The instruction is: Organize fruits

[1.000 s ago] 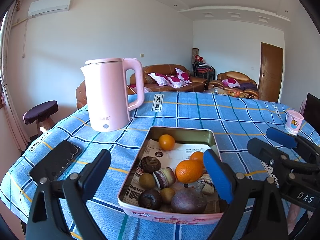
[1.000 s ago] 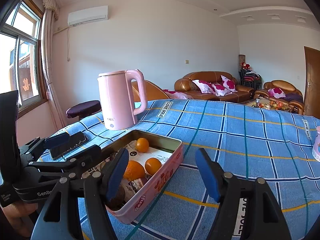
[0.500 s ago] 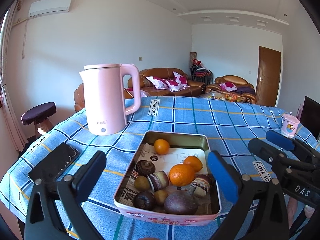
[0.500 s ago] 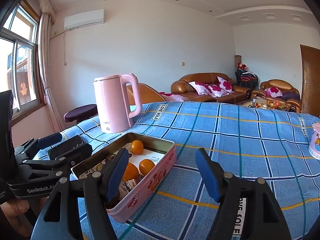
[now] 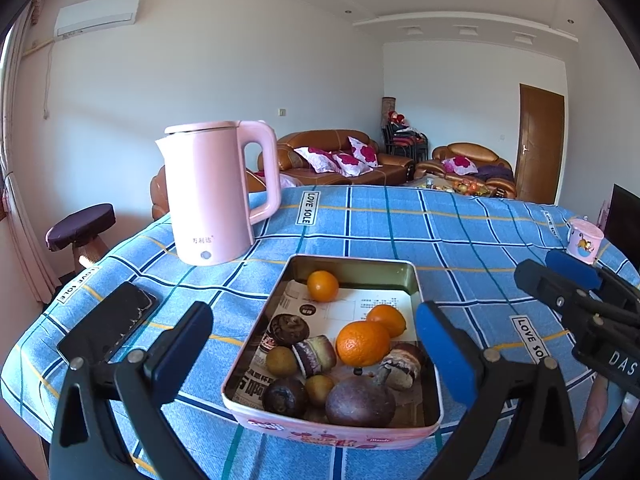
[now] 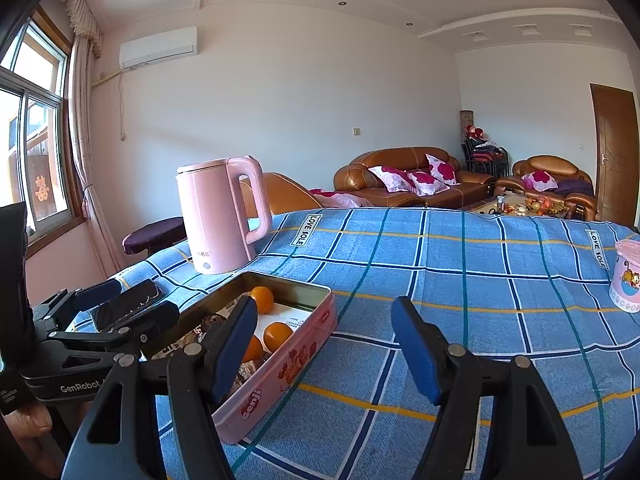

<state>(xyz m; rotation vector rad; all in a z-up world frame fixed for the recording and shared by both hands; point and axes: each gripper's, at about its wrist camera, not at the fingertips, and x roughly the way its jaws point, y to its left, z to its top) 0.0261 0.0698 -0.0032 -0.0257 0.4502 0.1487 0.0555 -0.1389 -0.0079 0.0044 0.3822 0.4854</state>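
Observation:
A pink rectangular tin lined with newspaper sits on the blue checked tablecloth; it also shows in the right wrist view. It holds three oranges, the largest near the middle, one at the far end, plus several dark fruits and wrapped cakes near the front. My left gripper is open and empty, held above the tin's near end. My right gripper is open and empty, to the right of the tin over the cloth.
A pink kettle stands behind the tin to the left. A black phone lies at the left table edge. A pink cartoon cup stands at the far right. A stool and sofas are beyond the table.
Both grippers have pulled back and risen slightly, so the tin and kettle look farther away. Both stay open and empty. Nothing in the tin has moved.

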